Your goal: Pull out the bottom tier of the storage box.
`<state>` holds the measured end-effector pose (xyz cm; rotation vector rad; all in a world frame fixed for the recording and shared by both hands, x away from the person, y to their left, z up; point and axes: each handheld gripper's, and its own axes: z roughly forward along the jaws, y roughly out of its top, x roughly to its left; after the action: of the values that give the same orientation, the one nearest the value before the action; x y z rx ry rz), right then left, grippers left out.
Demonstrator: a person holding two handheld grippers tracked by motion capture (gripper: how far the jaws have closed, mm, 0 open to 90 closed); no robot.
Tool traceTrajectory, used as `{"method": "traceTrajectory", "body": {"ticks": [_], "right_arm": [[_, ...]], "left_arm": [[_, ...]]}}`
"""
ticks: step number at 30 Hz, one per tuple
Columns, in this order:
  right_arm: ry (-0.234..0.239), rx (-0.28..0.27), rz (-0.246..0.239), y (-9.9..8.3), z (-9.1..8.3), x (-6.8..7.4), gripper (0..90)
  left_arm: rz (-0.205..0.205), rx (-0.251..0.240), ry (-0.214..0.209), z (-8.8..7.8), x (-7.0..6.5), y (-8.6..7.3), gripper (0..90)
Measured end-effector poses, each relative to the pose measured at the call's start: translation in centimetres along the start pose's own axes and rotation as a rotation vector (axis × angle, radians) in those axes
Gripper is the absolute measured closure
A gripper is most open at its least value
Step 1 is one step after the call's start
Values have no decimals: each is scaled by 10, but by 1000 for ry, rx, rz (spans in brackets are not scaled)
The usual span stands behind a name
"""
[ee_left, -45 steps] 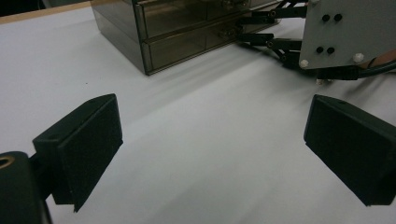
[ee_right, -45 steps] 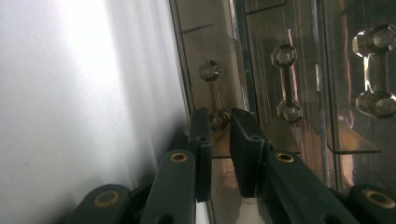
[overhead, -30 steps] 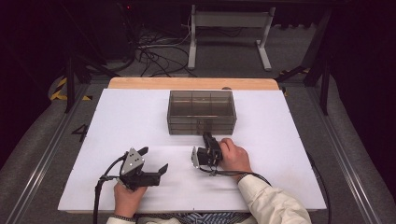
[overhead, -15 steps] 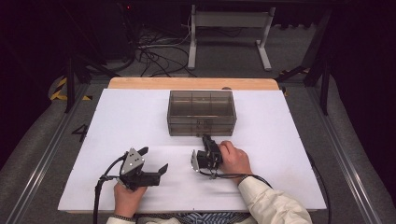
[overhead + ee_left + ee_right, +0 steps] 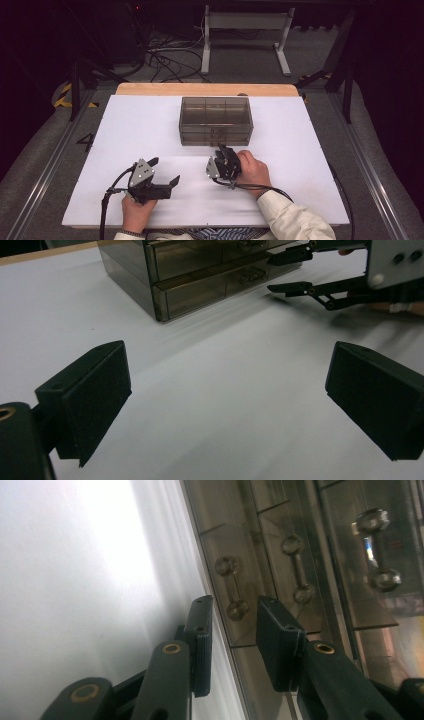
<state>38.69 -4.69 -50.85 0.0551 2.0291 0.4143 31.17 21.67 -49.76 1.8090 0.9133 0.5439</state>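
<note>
My overhead cam sits above my side, looking forward and down over the whole desk (image 5: 125, 130). Left gripper cam skims low across it, right one's jammed close against the drawer box (image 5: 300, 555) (all three catch that box).

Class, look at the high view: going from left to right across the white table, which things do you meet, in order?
Left black two-jaw gripper → right black two-jaw gripper → the hand holding it. The smoky transparent plastic drawer box overlaps these, so it is omitted.

The drawer box (image 5: 215, 121) stands on the table (image 5: 130, 130), just behind the right gripper (image 5: 223, 152).
</note>
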Motion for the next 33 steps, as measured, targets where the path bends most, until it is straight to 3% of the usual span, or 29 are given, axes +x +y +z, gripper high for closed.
{"method": "traceTrajectory", "body": {"ticks": [5, 6, 8, 12, 14, 17, 24, 31, 33], "right_arm": [[70, -52, 78, 1, -9, -16, 681], [91, -53, 63, 0, -11, -19, 673], [100, -64, 87, 1, -12, -21, 662], [163, -87, 97, 0, -14, -30, 645], [189, -89, 135, 0, -15, -35, 644], [271, -95, 174, -3, -14, -45, 624], [384, -102, 273, -11, -8, -62, 616], [452, -86, 301, -19, -2, -74, 575], [463, -81, 289, -22, 1, -76, 571]], "left_arm": [[-1, 0, 1, 0, 0, 0, 53], [-1, 0, 1, 0, 0, 0, 52], [-1, 0, 1, 0, 0, 0, 52], [-7, -1, 1, 0, 0, 0, 52], [-3, -3, 3, 0, 0, 0, 52], [1, -4, 2, -1, 0, 0, 52], [0, -6, 1, -1, 0, 0, 52], [1, -2, 4, -1, 0, 0, 52], [1, -2, 4, -1, 0, 0, 52]]}}
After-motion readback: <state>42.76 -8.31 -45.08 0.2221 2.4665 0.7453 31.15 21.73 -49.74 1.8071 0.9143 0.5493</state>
